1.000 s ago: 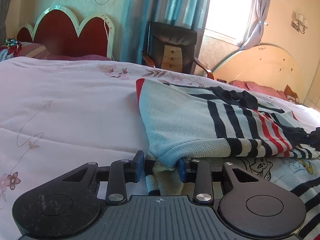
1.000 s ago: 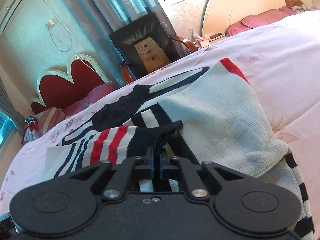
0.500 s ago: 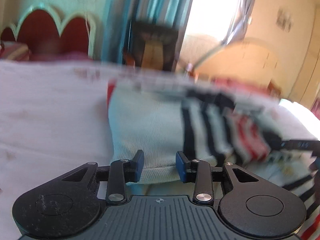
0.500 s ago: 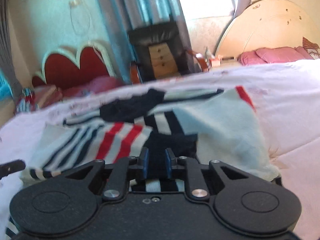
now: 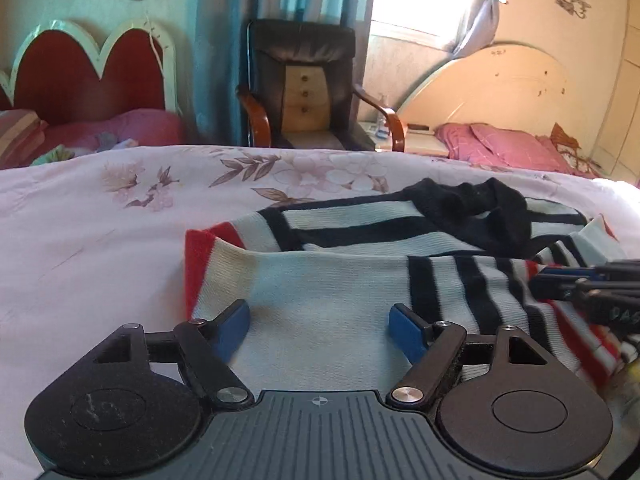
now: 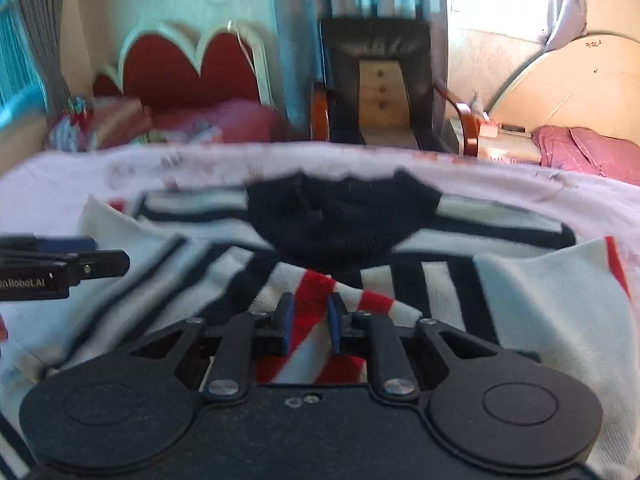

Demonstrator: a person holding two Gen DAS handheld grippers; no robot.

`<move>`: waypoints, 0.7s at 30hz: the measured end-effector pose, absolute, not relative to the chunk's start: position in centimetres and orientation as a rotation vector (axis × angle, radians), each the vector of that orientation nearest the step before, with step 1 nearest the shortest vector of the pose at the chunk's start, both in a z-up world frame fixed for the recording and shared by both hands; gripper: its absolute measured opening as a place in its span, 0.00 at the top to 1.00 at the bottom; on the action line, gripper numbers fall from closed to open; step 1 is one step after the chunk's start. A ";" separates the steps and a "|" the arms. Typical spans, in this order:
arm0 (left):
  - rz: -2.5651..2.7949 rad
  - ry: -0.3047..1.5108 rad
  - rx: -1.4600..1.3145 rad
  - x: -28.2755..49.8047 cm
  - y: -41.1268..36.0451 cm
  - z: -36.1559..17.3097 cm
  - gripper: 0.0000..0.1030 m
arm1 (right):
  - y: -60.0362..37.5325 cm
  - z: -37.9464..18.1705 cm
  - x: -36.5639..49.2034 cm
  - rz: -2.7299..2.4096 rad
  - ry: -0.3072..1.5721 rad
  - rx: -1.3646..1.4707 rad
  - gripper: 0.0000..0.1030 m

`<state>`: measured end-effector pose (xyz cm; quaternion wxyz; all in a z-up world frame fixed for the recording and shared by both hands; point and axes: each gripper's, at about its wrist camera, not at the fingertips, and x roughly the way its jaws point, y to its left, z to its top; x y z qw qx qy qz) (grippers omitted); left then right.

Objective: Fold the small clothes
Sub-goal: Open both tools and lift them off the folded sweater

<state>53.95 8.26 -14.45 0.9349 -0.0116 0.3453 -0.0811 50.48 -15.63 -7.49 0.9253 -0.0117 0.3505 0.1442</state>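
A small knitted sweater [image 5: 332,280], pale blue-white with navy and red stripes and a black collar [image 5: 472,208], lies on the bed with both sleeves folded across its front. My left gripper [image 5: 320,324] is wide open over the folded left sleeve, holding nothing. My right gripper [image 6: 310,322] is partly open, its blue pads [image 6: 286,322] either side of the red-striped sleeve cuff [image 6: 316,300] without pinching it. The right gripper shows at the right edge of the left wrist view [image 5: 580,286]; the left gripper shows at the left edge of the right wrist view [image 6: 60,266].
The sweater rests on a white floral bedspread [image 5: 100,248]. Behind the bed stand a dark armchair [image 5: 304,84], a red scalloped headboard [image 5: 80,68] and a second bed with pink pillows [image 5: 500,144]. Another printed garment peeks out at the right [image 5: 628,364].
Both grippers let go of the sleeves: the left opened wide, the right opened from shut. Both pulled back and swung to face the sweater's collar, and the sleeves now lie folded flat.
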 end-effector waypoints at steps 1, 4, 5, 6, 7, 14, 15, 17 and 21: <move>-0.171 0.697 -0.010 53.8 8.3 -14.0 0.26 | -15.7 -7.3 50.4 0.299 0.720 -0.028 0.84; -0.156 0.613 0.045 54.1 8.2 -12.7 0.26 | -15.8 -6.3 50.4 0.324 0.675 0.007 0.80; -0.168 0.628 0.031 54.9 8.4 -12.8 0.26 | -15.5 -6.4 50.8 0.344 0.675 0.019 0.80; -0.168 0.658 0.038 56.0 8.5 -13.3 0.26 | -15.1 -6.8 51.5 0.358 0.695 0.019 0.80; -0.153 0.688 0.066 56.8 8.5 -14.1 0.25 | -14.7 -7.3 52.2 0.362 0.715 0.001 0.81; -0.135 0.622 0.018 54.7 8.4 -13.1 0.20 | -15.6 -6.7 51.7 0.315 0.657 -0.002 0.76; -0.165 0.601 -0.004 53.7 7.6 -12.8 0.20 | -15.9 -6.5 51.4 0.317 0.638 0.017 0.76; -0.207 0.578 0.004 52.5 5.1 -12.8 0.20 | -15.8 -6.3 51.0 0.349 0.635 0.041 0.76; -0.202 0.619 0.066 50.9 2.6 -14.9 0.20 | -13.9 -7.3 50.3 0.398 0.698 -0.044 0.69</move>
